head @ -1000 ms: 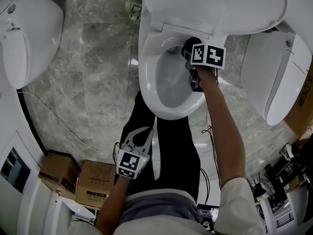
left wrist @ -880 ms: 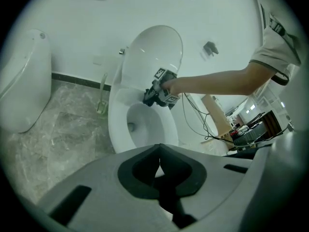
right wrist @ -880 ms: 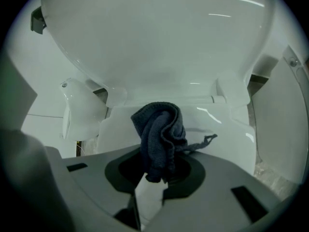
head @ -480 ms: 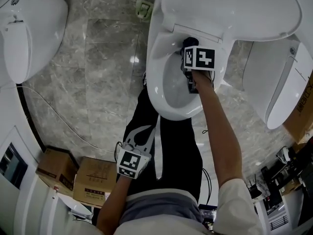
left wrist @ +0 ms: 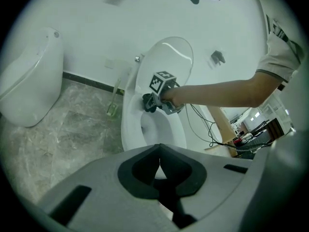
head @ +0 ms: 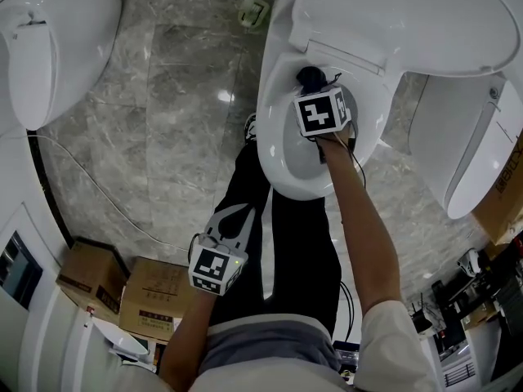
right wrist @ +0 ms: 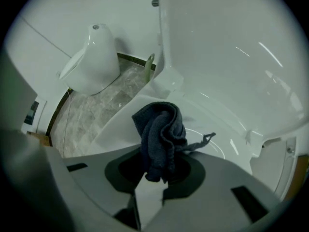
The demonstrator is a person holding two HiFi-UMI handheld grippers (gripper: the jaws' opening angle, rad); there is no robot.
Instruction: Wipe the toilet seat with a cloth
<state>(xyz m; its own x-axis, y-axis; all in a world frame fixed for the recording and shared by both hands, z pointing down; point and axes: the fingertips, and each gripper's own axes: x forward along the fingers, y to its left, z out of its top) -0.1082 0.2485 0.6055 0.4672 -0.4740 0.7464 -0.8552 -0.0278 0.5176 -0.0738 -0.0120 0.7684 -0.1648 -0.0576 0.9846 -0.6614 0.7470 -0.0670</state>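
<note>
Cloth, dark blue and bunched, is pinched between the jaws of the right gripper, which points down at the rear of the toilet seat, just below the raised lid. Over the last second the wad has slid from the ring's right rear toward the middle by the hinge, and the marker cube has rolled round (a wrist turn, I'd judge). The wipe looks under way, with the front and left arc likely still to do. The left gripper hangs by the person's leg, jaws closed on nothing.
</note>
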